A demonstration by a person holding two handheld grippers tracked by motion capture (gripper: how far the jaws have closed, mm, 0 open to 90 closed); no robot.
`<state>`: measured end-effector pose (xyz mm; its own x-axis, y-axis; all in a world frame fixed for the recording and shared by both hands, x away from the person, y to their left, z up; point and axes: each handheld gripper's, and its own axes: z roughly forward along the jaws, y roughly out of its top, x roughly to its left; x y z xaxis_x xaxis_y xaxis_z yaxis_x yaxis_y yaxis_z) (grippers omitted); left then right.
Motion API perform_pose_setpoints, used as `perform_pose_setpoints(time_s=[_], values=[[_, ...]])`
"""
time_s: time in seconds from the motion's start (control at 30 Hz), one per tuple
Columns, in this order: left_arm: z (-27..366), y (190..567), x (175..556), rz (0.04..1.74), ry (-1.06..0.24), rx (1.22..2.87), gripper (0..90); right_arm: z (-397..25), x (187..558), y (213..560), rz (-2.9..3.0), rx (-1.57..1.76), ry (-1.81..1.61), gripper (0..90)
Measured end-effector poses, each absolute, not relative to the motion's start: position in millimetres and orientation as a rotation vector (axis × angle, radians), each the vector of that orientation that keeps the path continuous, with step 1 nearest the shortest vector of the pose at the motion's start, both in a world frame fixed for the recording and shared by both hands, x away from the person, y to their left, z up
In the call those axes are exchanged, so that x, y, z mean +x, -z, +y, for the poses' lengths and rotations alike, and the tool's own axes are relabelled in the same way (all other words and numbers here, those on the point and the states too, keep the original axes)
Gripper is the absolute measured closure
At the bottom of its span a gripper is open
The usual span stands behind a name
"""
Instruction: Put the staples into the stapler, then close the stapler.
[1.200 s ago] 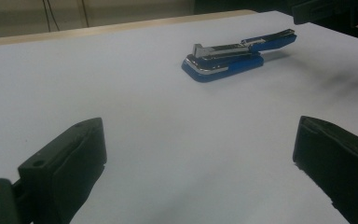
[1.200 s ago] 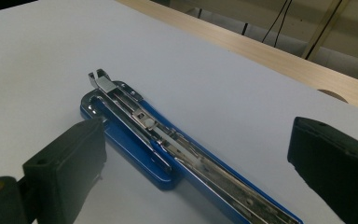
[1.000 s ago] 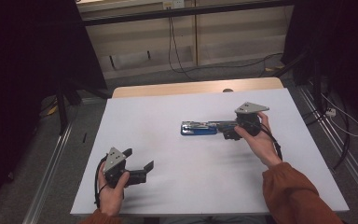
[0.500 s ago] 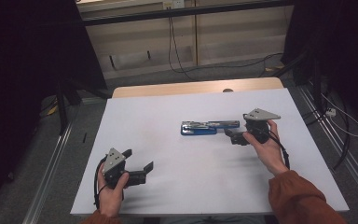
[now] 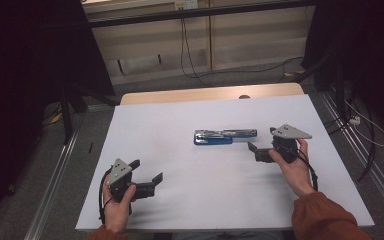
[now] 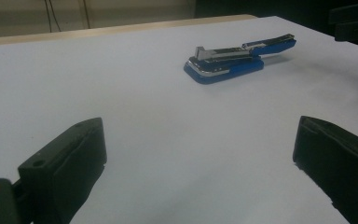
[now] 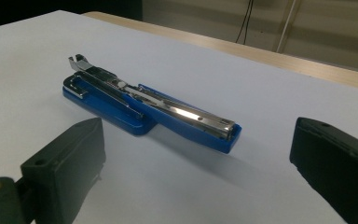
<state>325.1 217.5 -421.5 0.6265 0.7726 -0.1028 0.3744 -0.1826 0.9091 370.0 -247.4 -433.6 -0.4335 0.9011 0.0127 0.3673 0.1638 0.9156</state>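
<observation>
From above, the blue-and-chrome stapler (image 5: pixel 224 136) lay opened mid-table (image 5: pixel 180 210), right tongs (image 5: pixel 254 151) just beside its end, left tongs (image 5: pixel 146 171) well apart; both gripper views showed jaws spread, empty; judged approach step, next needing a squared grasp.

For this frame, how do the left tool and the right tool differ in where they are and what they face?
The right tool sits just beside the blue stapler, at its right end; the left tool is at the near left of the white table, well away from it. In the right gripper view the stapler looms close between the jaws; in the left gripper view it lies far off. Both are open, empty and hand-held.
</observation>
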Motion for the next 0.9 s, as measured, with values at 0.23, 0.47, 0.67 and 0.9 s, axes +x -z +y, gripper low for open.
perform_pose_setpoints(time_s=[0.23,0.47,0.67,0.9], values=[[210,422,327,0.913,-0.461,1.82,2.7,-254,367,437,1.93,1.213,-1.25,3.7],[209,425,331,0.939,-0.417,1.83,3.8,-254,372,440,1.929,1.224,-1.25,4.6],[208,424,336,0.951,-0.435,1.822,5.3,-253,374,442,1.947,1.23,-1.265,5.3],[197,424,347,0.922,-0.477,1.828,6.6,-254,376,444,1.968,1.24,-1.255,4.0]])
